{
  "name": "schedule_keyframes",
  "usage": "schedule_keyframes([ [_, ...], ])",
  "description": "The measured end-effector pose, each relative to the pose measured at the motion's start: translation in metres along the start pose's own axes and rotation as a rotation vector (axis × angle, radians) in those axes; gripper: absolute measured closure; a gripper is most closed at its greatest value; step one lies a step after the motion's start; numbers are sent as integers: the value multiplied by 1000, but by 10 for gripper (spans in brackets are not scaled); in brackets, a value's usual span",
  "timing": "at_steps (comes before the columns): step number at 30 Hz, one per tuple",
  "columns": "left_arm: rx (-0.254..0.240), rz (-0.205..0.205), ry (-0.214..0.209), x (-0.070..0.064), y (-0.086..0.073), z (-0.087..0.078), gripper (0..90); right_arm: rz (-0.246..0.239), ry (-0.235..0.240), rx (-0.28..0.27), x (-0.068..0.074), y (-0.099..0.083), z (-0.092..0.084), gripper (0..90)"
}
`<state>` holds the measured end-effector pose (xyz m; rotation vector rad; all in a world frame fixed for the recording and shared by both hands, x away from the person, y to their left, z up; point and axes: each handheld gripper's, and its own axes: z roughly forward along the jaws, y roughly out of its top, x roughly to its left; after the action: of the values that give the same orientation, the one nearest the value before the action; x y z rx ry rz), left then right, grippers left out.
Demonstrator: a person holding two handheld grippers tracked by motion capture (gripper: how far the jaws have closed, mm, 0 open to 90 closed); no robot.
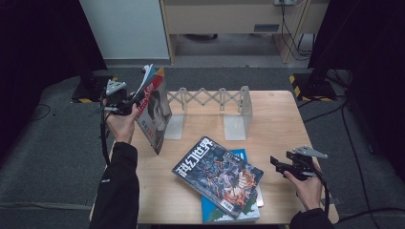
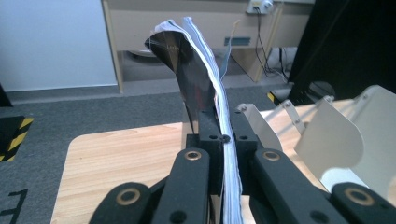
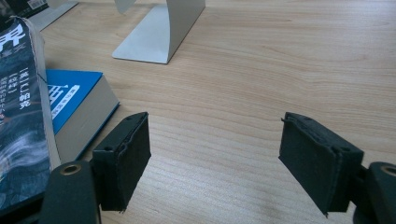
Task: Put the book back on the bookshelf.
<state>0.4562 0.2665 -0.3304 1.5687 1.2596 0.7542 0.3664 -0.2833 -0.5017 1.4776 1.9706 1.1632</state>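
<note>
1 held thing: magazine, clamped by its upper edge between the jaws of the left gripper, standing on end and tilted, lower corner down on the table at its left side.
Held thing, close: in the left gripper view, page edges run straight up between the 2 black jaws, dark glossy cover curling away at the top.
Left gripper: together on the magazine, pads pressed on both faces, grey three-cornered plate on top, hand wrapped round the body just below.
Just beyond the held magazine: extendable metal bookend rack, lattice bar between 2 upright plates, its near plate right beside the magazine's far side; pale plates seen at the right of the left gripper's jaws.
Well apart from the left gripper, mid-table: 2 stacked things lying flat, dark illustrated magazine on top, blue book underneath, turned at different angles.
Right gripper: apart, nothing between the jaws, bare wood seen in the gap, held low over the table's right side.
Beside the right gripper's left jaw: corner of the blue book near the pad, not touching as far as seen; dark magazine's edge lying over it.
Ahead of the right gripper: base of a rack plate resting on the wood.
</note>
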Motion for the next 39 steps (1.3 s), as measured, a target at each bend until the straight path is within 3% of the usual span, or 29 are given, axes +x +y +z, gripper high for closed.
schedule_keyframes([
  [6, -29, 11, 40, -6, -2, 3, 861, -2, -2, 1, -1, -1, 0, 248],
  [12, -66, -30, 29, 2, -12, 1, 856, 0, -2, -1, 0, 0, 0, 248],
  [23, -99, -28, 50, -2, -17, 1, 851, -6, -3, 3, 1, -1, 0, 249],
  [30, -113, -33, 39, 1, -20, 1, 825, -5, -3, 3, 1, -1, 0, 249],
  [39, -153, -23, 24, 2, -22, -6, 650, -5, -4, -2, 2, 0, 0, 249],
])
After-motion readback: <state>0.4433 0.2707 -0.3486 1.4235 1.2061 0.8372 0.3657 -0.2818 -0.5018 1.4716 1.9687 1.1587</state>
